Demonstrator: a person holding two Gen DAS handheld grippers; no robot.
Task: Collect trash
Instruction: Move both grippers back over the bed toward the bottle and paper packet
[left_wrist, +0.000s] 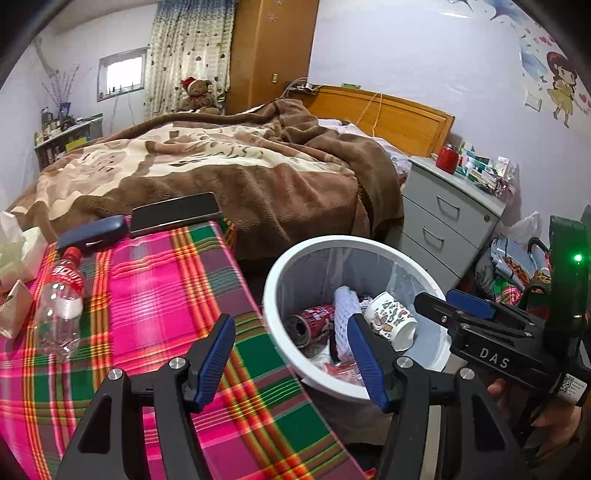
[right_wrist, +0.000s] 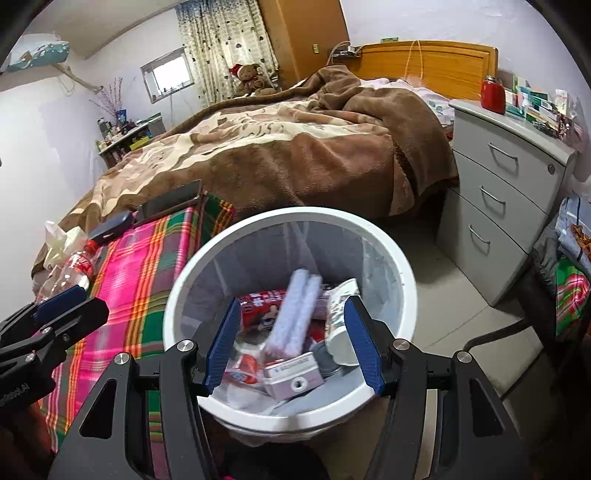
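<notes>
A white trash bin (left_wrist: 275, 295) (right_wrist: 402, 280) stands beside the plaid-covered table. It holds a red can (left_wrist: 310, 321), a white foam net (left_wrist: 345, 314) (right_wrist: 295, 314), a printed paper cup (left_wrist: 391, 319) and a small white box (right_wrist: 291, 376). The foam net looks blurred in the right wrist view. My right gripper (right_wrist: 293, 347) (left_wrist: 443, 301) hangs open over the bin, nothing between its pads. My left gripper (left_wrist: 291, 363) (right_wrist: 77, 302) is open and empty, above the table edge and the bin's left rim. An empty plastic bottle (left_wrist: 61, 306) (right_wrist: 75, 267) with a red cap lies on the cloth.
The plaid cloth (left_wrist: 155, 295) also bears a dark flat device (left_wrist: 175, 212), a blue case (left_wrist: 92, 232), tissues (left_wrist: 14, 247) and a small carton (left_wrist: 14, 310). A bed (left_wrist: 229, 166) lies behind. Grey drawers (left_wrist: 443, 218) stand right, with bags (left_wrist: 517, 266) on the floor.
</notes>
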